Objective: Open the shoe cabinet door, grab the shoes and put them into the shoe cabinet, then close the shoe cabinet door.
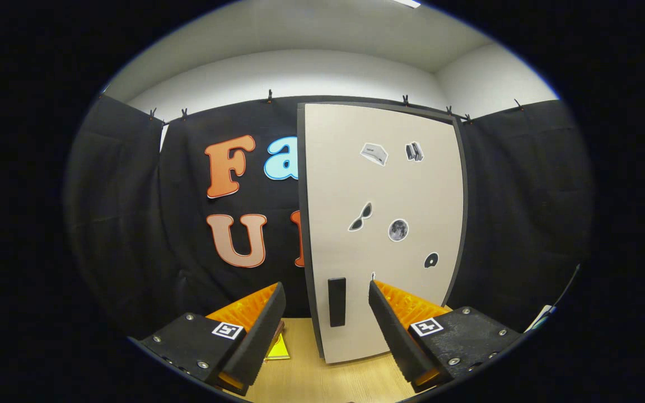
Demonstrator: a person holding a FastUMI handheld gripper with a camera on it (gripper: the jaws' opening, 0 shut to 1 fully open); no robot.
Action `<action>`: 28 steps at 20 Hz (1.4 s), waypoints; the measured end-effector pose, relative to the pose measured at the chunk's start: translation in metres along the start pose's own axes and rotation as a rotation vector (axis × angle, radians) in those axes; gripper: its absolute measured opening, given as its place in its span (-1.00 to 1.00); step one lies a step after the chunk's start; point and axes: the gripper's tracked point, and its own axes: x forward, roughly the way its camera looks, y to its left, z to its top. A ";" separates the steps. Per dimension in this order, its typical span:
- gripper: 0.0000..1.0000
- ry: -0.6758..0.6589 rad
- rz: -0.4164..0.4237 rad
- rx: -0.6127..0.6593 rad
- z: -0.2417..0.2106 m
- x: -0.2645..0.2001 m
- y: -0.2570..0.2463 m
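Gripper (327, 299) fingers stood wide apart, empty, bracketing the black handle (336, 301) at twelve o'clock on the closed shoe cabinet door (381, 224). Good practice: advance squarely, clamp the handle, then pull outward.

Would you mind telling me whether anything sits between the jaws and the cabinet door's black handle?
Nothing visible does. The open gripper has the black handle just ahead in the gap between its jaws, on the closed cabinet door.

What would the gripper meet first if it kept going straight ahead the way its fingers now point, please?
Most likely the black handle on the cabinet door, which stands just ahead, between the fingers of the open gripper. Nothing lies in between, though the depth is hard to judge.
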 end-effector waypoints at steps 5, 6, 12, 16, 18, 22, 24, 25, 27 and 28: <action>0.86 0.003 0.008 -0.004 0.001 -0.001 0.001; 0.86 0.003 0.009 -0.005 0.001 -0.002 0.001; 0.86 0.000 0.009 -0.008 0.003 -0.003 0.001; 0.86 -0.003 0.013 -0.010 0.004 -0.003 0.002; 0.86 -0.004 0.017 -0.011 0.004 -0.004 0.003; 0.86 -0.004 0.020 -0.013 0.003 -0.005 0.003; 0.86 -0.004 0.019 -0.013 0.003 -0.005 0.003; 0.86 -0.004 0.019 -0.013 0.003 -0.005 0.003; 0.86 -0.006 0.018 -0.015 0.003 -0.005 0.003; 0.86 -0.006 0.018 -0.015 0.003 -0.005 0.003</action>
